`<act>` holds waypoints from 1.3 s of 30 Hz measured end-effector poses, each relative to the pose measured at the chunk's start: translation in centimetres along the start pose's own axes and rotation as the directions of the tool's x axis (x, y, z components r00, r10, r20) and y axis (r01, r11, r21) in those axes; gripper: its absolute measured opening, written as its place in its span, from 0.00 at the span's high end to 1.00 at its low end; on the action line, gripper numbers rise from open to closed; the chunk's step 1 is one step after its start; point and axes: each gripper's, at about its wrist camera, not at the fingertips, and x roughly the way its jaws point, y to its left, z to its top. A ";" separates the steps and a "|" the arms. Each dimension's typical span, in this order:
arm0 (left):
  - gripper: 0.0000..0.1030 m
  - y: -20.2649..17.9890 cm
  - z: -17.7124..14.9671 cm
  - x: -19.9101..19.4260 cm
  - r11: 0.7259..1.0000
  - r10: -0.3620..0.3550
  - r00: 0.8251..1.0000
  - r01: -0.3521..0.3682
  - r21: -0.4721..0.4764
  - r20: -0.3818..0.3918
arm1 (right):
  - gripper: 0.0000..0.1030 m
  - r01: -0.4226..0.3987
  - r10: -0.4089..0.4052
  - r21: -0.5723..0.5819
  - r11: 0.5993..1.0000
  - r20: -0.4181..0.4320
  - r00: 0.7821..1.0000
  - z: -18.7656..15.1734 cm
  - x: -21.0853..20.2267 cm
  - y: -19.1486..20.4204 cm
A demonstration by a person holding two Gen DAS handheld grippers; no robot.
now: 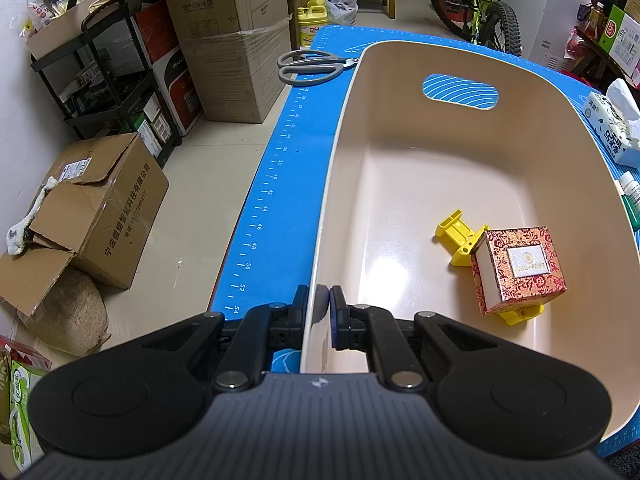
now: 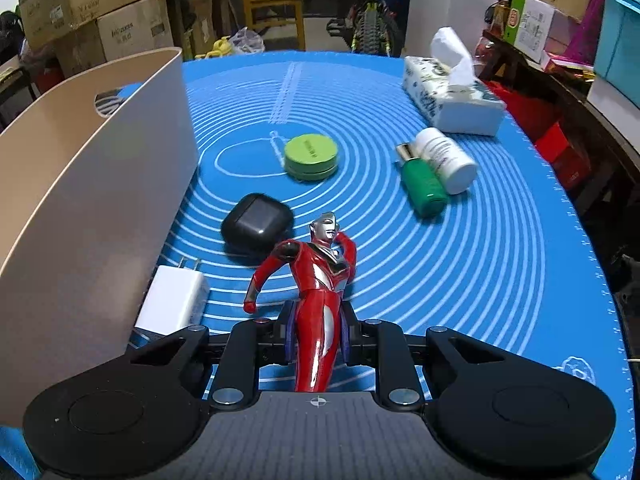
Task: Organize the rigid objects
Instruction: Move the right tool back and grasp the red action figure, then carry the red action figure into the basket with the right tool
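Observation:
My left gripper (image 1: 319,304) is shut on the near rim of a beige plastic basket (image 1: 344,128), one finger inside the wall and one outside. In the basket lie a yellow plastic part (image 1: 460,238) and a red patterned box (image 1: 518,270) resting on it. My right gripper (image 2: 318,334) is shut on the legs of a red and silver hero figure (image 2: 316,276), held above the blue mat (image 2: 480,264). The basket's outer wall (image 2: 92,200) stands to the left in the right wrist view.
On the mat lie a black earbud case (image 2: 256,224), a white charger (image 2: 174,300), a green round tin (image 2: 311,156), a green bottle (image 2: 424,186), a white bottle (image 2: 446,158) and a tissue pack (image 2: 452,96). Scissors (image 1: 310,66) lie beyond the basket. Cardboard boxes (image 1: 96,208) crowd the floor at left.

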 end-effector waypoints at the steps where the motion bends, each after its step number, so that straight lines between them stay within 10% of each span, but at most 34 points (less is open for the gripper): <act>1: 0.88 0.0 0.0 0.0 1.000 0.000 1.000 0.000 0.000 0.000 | 0.71 0.002 -0.002 0.004 1.000 0.008 1.000 0.0 -0.3 -0.3; 39: 0.88 0.0 0.0 0.0 1.000 -0.001 1.000 0.001 -0.002 -0.002 | 0.71 -0.113 0.132 -0.082 0.990 0.280 0.951 7.2 -9.4 3.2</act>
